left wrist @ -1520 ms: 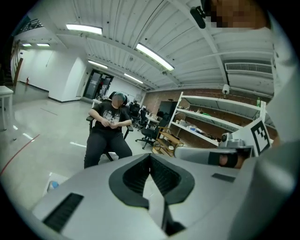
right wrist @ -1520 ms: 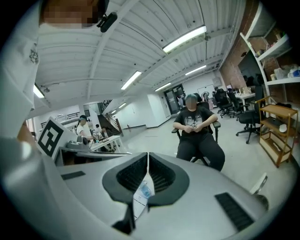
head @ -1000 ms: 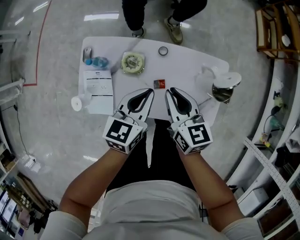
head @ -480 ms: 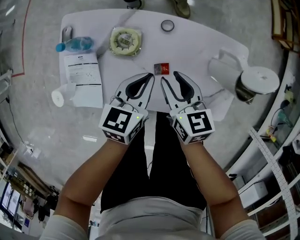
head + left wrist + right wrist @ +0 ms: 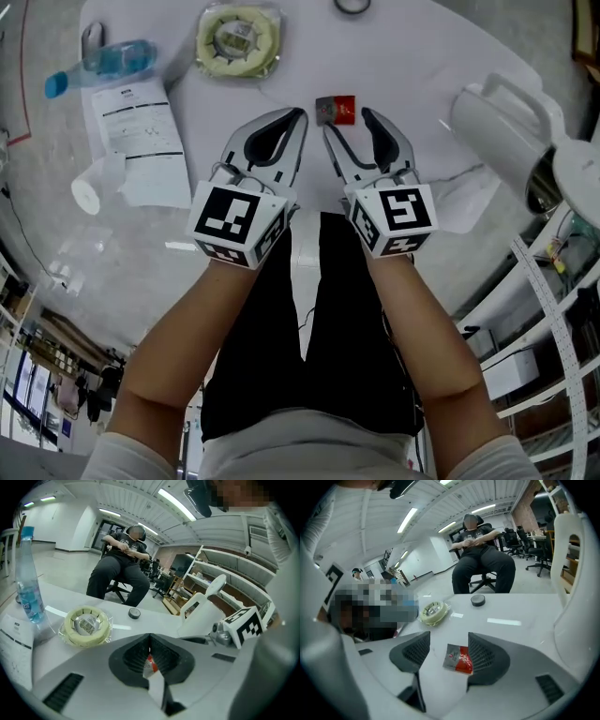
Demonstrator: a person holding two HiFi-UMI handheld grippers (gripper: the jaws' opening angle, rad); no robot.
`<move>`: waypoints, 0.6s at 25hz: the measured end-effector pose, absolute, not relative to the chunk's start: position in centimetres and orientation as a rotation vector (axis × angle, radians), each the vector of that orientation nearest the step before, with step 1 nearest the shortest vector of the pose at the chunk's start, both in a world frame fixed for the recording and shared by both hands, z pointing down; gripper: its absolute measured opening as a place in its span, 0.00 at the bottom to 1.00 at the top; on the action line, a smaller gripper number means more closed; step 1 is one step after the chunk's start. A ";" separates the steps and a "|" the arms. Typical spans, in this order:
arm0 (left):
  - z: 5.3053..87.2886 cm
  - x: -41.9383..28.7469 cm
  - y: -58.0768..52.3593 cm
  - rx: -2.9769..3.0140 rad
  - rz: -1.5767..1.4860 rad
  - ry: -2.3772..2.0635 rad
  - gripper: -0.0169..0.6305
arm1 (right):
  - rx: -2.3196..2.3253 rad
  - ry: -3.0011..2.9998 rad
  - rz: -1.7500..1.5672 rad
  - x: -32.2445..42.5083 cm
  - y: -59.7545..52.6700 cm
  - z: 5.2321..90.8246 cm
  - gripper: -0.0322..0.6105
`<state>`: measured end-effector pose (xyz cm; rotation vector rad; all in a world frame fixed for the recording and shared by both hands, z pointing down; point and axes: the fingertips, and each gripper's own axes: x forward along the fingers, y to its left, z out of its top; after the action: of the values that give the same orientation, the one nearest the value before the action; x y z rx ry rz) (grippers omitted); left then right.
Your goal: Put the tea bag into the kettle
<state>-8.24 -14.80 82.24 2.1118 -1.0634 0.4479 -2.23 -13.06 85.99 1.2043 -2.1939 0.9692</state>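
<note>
You stand over a white bench on a glossy, pale grey floor, with a red line marked on it at your far left. A white perforated rack runs along your right. Across the bench a person sits on an office chair. Long strip lights cross the ribbed ceiling, and white shelving stands beyond.

Nothing is read with certainty. Printed lines are noted on the paper sheet, too small to read. A small emblem is noted on the red-and-silver tea bag, illegible. Labels on the water bottle and in the tape roll are blurred. Square black-and-white markers are carried by the left gripper and right gripper, without letters.
</note>
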 end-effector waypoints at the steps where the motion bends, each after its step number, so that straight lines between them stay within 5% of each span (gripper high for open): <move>1: 82.8 -8.2 -14.7 2.109 0.452 -1.060 0.04 | 1.194 -2.183 0.970 -2.2 -12.9 87.0 0.44; 15: 87.4 -9.0 -12.7 2.052 0.467 -1.022 0.04 | 1.158 -2.078 0.926 -3.3 -12.0 93.6 0.53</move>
<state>-8.96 -12.65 87.44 2.0520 -1.0218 0.4668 -3.28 -12.02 93.57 1.1584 -2.0778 0.9259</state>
